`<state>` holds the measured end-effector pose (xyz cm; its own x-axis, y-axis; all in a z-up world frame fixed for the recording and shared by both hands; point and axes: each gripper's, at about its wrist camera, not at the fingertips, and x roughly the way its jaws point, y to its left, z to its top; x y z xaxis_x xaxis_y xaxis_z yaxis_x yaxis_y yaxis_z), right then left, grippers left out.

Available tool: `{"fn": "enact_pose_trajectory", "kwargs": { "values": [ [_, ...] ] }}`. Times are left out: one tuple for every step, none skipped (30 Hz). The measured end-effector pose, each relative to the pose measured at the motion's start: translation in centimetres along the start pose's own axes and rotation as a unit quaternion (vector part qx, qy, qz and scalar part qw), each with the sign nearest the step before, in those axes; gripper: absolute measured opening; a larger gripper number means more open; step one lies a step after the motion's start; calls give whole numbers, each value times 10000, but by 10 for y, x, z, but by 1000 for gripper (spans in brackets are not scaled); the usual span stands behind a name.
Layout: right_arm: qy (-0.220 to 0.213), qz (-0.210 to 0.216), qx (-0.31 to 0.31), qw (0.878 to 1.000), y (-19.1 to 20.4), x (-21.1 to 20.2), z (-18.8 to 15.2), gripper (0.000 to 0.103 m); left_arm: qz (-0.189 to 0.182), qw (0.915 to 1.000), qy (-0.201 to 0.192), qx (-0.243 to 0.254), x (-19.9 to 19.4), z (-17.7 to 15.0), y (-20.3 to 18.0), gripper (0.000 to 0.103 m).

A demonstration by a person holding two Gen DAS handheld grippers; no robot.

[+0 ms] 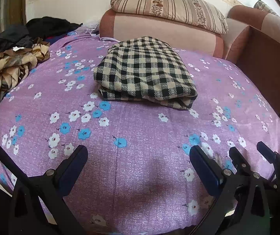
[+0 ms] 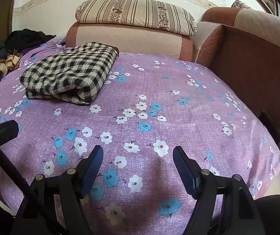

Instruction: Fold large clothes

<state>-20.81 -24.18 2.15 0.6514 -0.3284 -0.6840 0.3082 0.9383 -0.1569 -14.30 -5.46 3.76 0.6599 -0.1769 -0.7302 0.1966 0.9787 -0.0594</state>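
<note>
Folded checked garment (image 1: 145, 70) flat on purple floral bedspread (image 1: 140, 137), near striped pillow (image 1: 169, 7). Left gripper (image 1: 139, 150) and right gripper (image 2: 138, 151) hovering nearer, both spread wide, empty.

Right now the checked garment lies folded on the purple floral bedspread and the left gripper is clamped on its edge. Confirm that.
Not quite. The checked garment does lie folded on the purple floral bedspread, but the left gripper is open and holds nothing, short of the garment. The left wrist view shows this.

Floral purple bedspread (image 1: 140, 137), striped pillow (image 1: 167, 7)
</note>
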Motion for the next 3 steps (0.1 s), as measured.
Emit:
{"fn": "enact_pose_trajectory", "kwargs": {
  "values": [
    [5,4,-2,10000,0,0,0,78,25,10000,-33,47,-1,0,-2,103],
    [9,7,-2,10000,0,0,-1,78,33,10000,-45,61,-2,0,-3,103],
    [13,7,-3,10000,1,0,-1,78,30,10000,-51,67,-2,-1,-3,103]
  ]
}}
